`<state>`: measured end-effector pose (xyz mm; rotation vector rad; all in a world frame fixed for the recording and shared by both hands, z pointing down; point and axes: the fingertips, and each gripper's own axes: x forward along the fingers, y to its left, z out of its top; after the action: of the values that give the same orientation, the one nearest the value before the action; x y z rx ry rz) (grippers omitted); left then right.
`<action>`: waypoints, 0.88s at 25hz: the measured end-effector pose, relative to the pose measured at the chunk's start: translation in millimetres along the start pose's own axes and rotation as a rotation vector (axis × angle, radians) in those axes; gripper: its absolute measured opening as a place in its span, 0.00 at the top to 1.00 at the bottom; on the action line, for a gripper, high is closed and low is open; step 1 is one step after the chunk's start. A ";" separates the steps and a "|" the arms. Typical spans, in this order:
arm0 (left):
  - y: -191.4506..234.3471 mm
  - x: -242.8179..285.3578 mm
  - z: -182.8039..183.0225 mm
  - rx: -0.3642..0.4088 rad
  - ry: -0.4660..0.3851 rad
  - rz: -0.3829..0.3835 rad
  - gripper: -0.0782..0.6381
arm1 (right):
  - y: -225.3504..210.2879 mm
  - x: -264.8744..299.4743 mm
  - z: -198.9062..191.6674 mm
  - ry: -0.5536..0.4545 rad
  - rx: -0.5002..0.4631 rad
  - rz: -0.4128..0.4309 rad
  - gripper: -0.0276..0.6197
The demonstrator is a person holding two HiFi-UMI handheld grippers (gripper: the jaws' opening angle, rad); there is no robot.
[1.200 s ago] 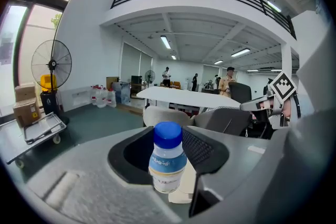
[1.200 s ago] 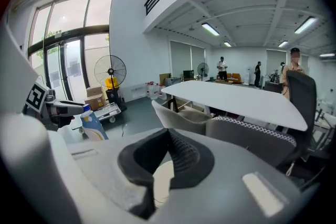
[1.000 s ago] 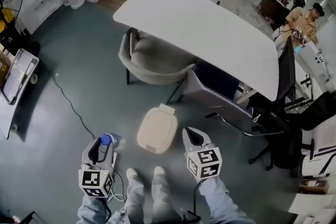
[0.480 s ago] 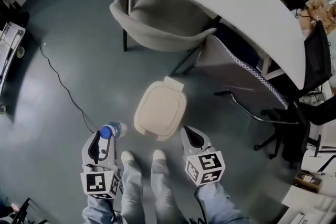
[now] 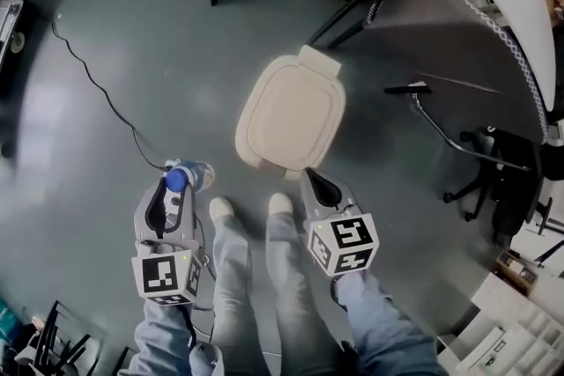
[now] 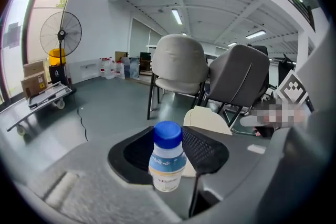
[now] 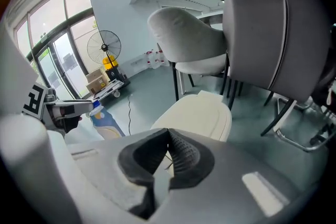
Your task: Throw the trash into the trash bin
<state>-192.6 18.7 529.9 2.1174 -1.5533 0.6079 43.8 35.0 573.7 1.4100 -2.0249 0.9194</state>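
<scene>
Right now the left gripper [image 5: 176, 182] is clamped on a small bottle [image 5: 187, 177]. Its two black jaws press the bottle's sides from left and right, and the bottle stands upright between them with its blue cap [image 6: 168, 132] poking above the pads. The right gripper [image 5: 315, 187] carries nothing, and its jaws are pressed together at the tips.

The trash bin [image 5: 291, 112] sits on the floor [image 5: 106, 31] ahead of both grippers, with its cream lid down. In the head view the bottle is off to the bin's left and near its closer corner, not above the lid. The right gripper's tip is just at the bin's near edge.

Counting: one bottle, one bin and two grippers. Two pale shoes [image 5: 222, 209] are side by side between the grippers, just short of the bin. Behind the bin stand two grey chairs, a rounded one [image 6: 178, 63] and a flat-backed one [image 6: 239, 78]. One cable [image 5: 97, 92] trails over the floor to the left. One standing fan [image 6: 60, 34] is by the far wall.
</scene>
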 end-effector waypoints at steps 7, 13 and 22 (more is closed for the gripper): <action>16.7 5.0 -17.5 0.030 0.050 -0.013 0.64 | 9.7 28.2 -30.4 0.072 -0.029 -0.026 0.95; 32.1 10.0 -36.0 0.011 0.071 0.000 0.64 | 12.1 50.9 -59.0 0.137 -0.021 -0.031 0.95; 74.9 -7.8 -60.6 -0.037 0.099 0.070 0.64 | 21.4 70.1 -87.0 0.202 -0.031 -0.058 0.95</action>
<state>-271.9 39.9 580.9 1.9814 -1.5775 0.6917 2.1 64.3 675.4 1.2969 -1.8321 0.9598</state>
